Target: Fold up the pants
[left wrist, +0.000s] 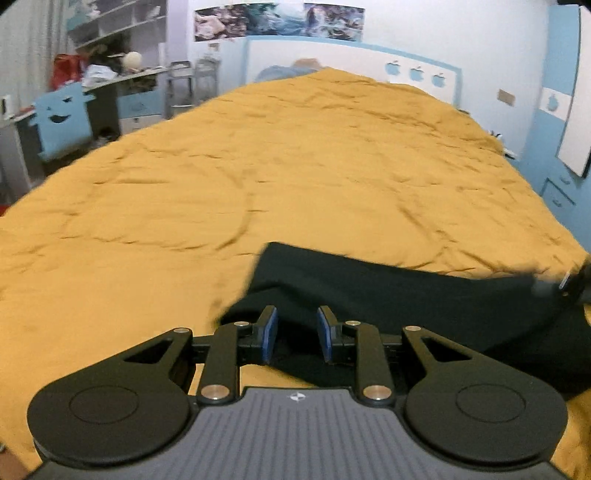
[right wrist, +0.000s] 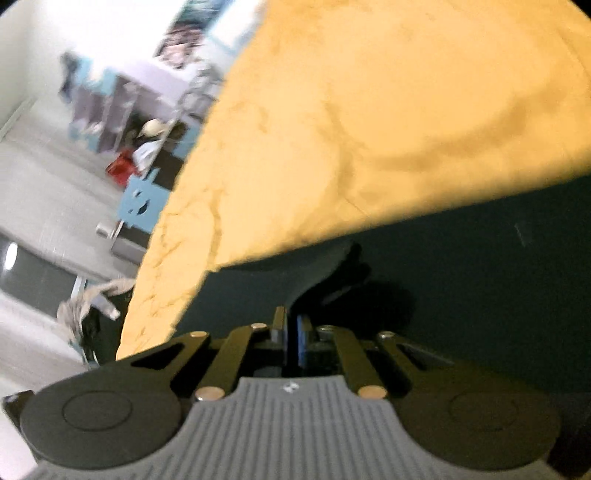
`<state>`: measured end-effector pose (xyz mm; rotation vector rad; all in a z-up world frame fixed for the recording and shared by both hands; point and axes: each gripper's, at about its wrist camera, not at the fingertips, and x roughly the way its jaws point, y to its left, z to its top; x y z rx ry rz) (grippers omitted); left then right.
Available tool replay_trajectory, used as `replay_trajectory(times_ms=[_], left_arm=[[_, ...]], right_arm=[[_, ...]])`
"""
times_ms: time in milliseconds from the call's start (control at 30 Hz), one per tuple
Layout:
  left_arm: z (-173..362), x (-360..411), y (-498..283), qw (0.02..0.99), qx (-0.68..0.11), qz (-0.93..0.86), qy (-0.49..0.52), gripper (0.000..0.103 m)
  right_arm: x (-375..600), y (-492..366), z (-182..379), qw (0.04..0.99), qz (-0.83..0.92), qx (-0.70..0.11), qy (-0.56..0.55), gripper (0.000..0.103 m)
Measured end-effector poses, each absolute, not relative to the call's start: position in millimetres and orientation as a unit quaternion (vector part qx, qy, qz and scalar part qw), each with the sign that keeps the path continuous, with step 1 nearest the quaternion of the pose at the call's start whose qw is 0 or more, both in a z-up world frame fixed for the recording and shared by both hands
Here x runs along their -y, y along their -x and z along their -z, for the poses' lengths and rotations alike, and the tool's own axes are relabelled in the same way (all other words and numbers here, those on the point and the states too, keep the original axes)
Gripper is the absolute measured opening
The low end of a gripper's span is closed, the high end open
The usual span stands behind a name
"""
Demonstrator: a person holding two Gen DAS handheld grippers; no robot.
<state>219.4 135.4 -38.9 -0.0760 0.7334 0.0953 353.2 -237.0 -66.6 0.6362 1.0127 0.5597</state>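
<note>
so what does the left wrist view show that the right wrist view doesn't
Only the left wrist view: the left tongs, jaws apart over the dark pants, the apple-decal headboard and the bed's far end. Only the right wrist view: the right tongs, shut on a pants fold. Both: the pants, the yellow bedspread, the cluttered shelves.

The left tool (left wrist: pixel 296 325) points forward and down, its blue-padded fingers (left wrist: pixel 270 332) standing partly apart with dark cloth showing in the gap; whether the pads press on it cannot be told. The right tool (right wrist: pixel 291 325) is rolled to one side, its two fingers drawn tightly together
</note>
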Motion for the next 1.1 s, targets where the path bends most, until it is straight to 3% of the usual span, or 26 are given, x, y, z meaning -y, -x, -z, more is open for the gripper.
replay_trajectory(times_ms=[267, 600, 733, 900, 1100], left_arm=[[53, -147, -205, 0.929, -0.368, -0.039, 0.015, 0.031], [69, -119, -211, 0.933, -0.355, 0.055, 0.006, 0.056], [73, -109, -214, 0.932, -0.352, 0.083, -0.003, 0.057], [83, -102, -223, 0.922, -0.370, 0.110, -0.018, 0.058], [106, -79, -229, 0.906, -0.393, 0.102, -0.121, 0.061]], right_arm=[[207, -380, -86, 0.835, -0.309, -0.395, -0.225, 0.000], [245, -382, -212, 0.892, -0.266, -0.324, -0.168, 0.000], [291, -382, -203, 0.899, -0.221, -0.346, -0.157, 0.000], [361, -377, -141, 0.885, -0.158, -0.392, -0.196, 0.000], [413, -373, -69, 0.858, -0.115, -0.432, -0.254, 0.000]])
